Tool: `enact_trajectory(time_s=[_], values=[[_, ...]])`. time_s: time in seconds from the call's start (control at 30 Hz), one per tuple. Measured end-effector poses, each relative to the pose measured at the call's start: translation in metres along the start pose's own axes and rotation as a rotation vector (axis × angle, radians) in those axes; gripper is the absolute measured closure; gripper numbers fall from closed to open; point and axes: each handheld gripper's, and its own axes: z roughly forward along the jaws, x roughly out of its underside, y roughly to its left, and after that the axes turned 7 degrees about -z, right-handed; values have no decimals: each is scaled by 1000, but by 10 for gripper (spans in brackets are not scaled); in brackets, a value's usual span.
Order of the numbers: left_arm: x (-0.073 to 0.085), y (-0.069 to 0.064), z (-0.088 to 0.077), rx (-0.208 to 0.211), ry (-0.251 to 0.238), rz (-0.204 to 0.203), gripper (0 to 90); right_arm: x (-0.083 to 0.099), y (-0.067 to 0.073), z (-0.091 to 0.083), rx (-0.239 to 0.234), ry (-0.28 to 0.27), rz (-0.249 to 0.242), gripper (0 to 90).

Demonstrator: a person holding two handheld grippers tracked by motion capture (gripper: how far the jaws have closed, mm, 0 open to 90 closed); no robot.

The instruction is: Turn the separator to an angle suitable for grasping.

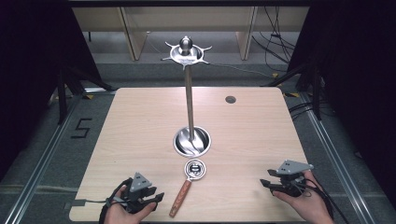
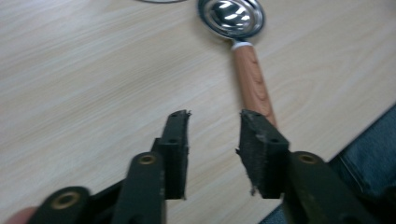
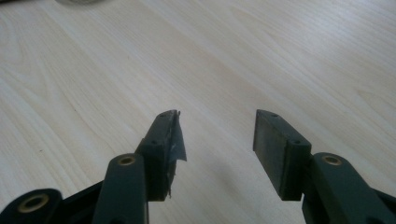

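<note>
Now I hold my left gripper [image 1: 156, 198] low over the near left part of the light wooden table [image 1: 140, 121], close to its front edge. Its two black jaws stand apart, with only bare table between them; they pinch nothing. In the left gripper view, the small shiny steel ladle with a brown wood-pattern handle [image 2: 246, 60] lies just ahead of the jaws. The end of the handle comes close to the tip of the jaw on the right of that view, but I cannot tell if they touch. The round bowl of the ladle points away from me, and the handle runs back toward the front edge of the table.

In the high view, the ladle lies near the middle of the table's front part, between my two hands and nearer to the left one. Its bowl is just beside the round steel base of the tall metal stand [image 1: 190, 107], which rises upright from the middle of the table and carries a shiny dish with small hooks at its top.

My right gripper [image 1: 265, 183] is at the near right side of the table, well apart from the ladle. Its jaws are spread also, and in the right gripper view I see only plain wood between them.
</note>
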Motion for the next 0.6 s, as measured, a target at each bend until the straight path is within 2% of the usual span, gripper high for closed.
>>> enact_trajectory(time_s=[0.03,0.07,0.1,0.13,0.17,0.2,0.23,0.27,0.3,0.33,0.37,0.43,0.5,0.6], values=[[0,-7,3,19,-23,-7,690,0,1,0,1,4,6,510],[-2,-12,4,43,-4,9,723,0,0,0,2,3,4,510],[-2,-12,4,43,-4,9,756,0,1,0,0,3,6,510],[-3,-19,6,71,8,34,790,0,2,0,-1,6,26,510],[-7,-35,12,114,36,91,824,0,2,0,-1,5,26,510],[-9,-42,14,141,71,130,854,0,2,1,1,5,26,510],[-9,-42,14,141,71,130,880,0,2,1,1,8,29,510],[-9,-50,19,161,96,144,880,0,2,1,1,8,29,510],[-10,-58,24,183,125,174,890,1,2,1,2,9,29,510],[-11,-70,35,216,194,207,891,1,2,1,3,9,25,509],[-12,-73,40,216,232,243,891,1,1,1,5,6,22,509],[-14,-77,48,208,256,240,892,1,1,1,2,3,24,509],[-17,-75,52,188,263,243,893,1,1,0,-3,7,29,509],[-19,-71,54,185,272,223,893,2,1,0,-1,4,17,509]])
